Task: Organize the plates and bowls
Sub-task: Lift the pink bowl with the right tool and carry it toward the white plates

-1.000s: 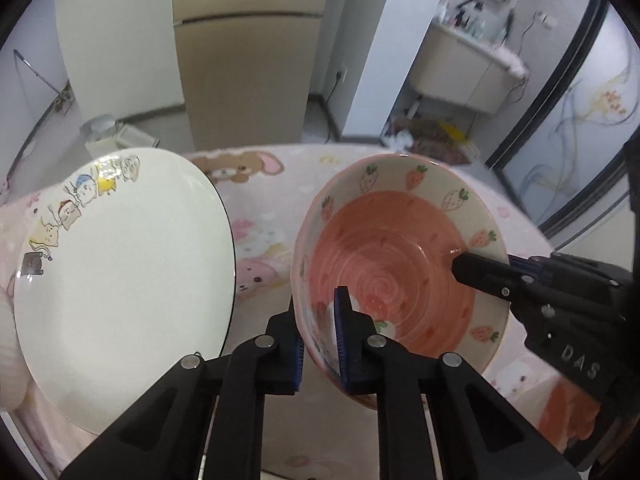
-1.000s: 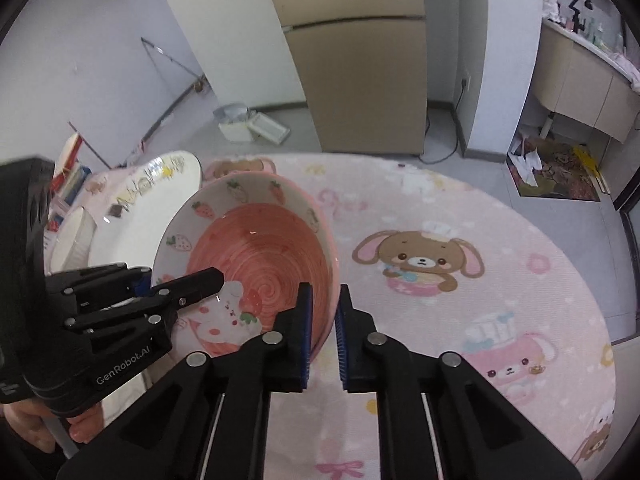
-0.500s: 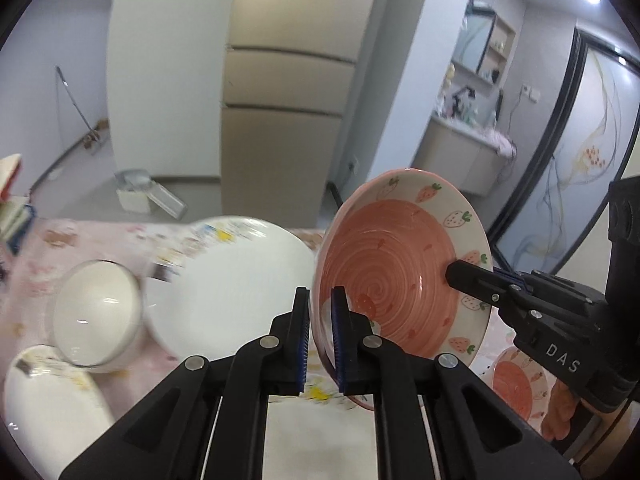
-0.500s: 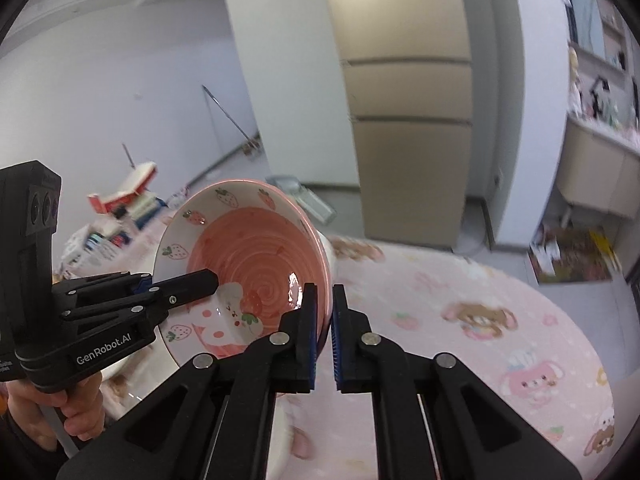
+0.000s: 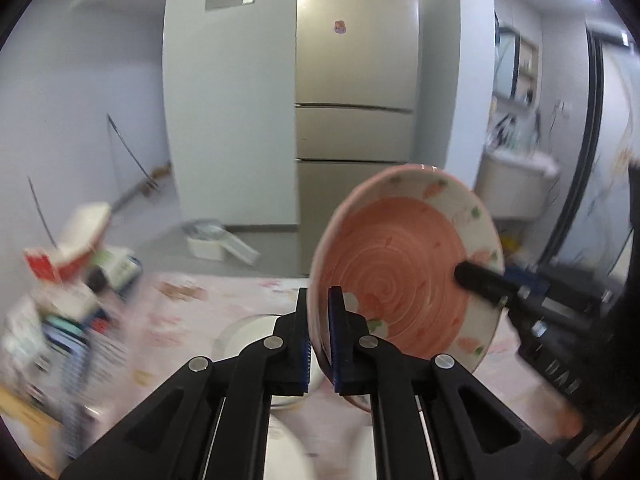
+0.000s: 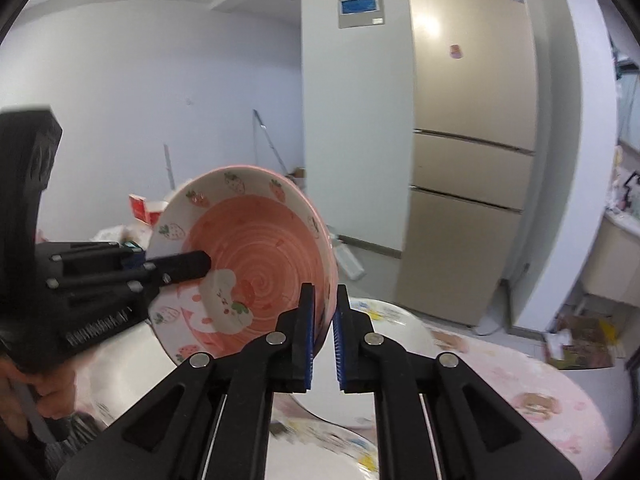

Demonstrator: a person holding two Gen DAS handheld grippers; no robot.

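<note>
Behind the counter (image 6: 560, 400), with its pink cartoon-print cloth, stands a tall beige fridge (image 6: 472, 160), and a blurred heap of boxes and books (image 5: 68, 280) crowds the counter's left end in the left wrist view. A white bowl (image 5: 256, 332) sits on the cloth just beyond the left claw (image 5: 318, 336), partly hidden by its fingers, and a white plate (image 6: 396, 328) with small cartoon prints lies under the right claw (image 6: 324, 340). The pink strawberry bowl (image 6: 248, 264) is held up off the counter, tilted on edge with its inside facing both cameras. Each claw is clamped tight on the bowl's rim from opposite sides, angled slightly downward. A hand (image 6: 44, 396) grips the left claw's handle.
</note>
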